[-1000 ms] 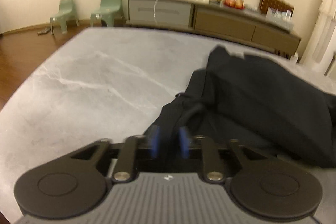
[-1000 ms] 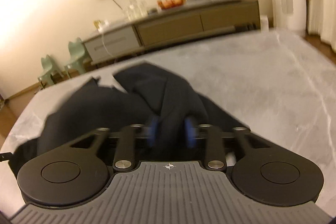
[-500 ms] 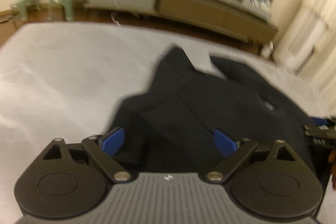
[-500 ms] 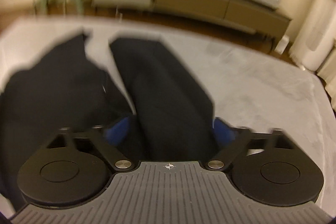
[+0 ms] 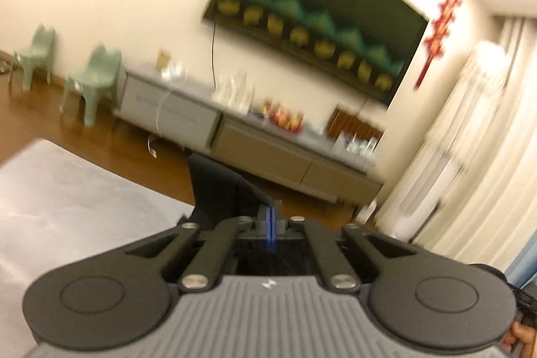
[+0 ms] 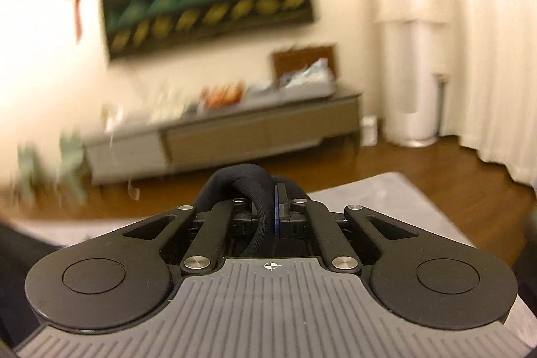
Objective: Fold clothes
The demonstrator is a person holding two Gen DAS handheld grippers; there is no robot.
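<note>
The dark garment is a black piece of clothing. My left gripper is shut on an edge of it, and a flap of cloth sticks up ahead of the blue pads. My right gripper is shut on a thick rolled hem of the same dark garment, which bulges over the fingertips. Both grippers are lifted and tilted up toward the far wall. More dark cloth hangs at the left edge of the right wrist view. Most of the garment is hidden below the grippers.
The grey marble table lies below, also seen in the right wrist view. Beyond its edge are wood floor, a long low cabinet, two green chairs, a wall picture and white curtains.
Both grippers were open over the spread garment half a second ago. Now both are shut on its cloth and have swung upward, so the views show the far wall instead of the table.
</note>
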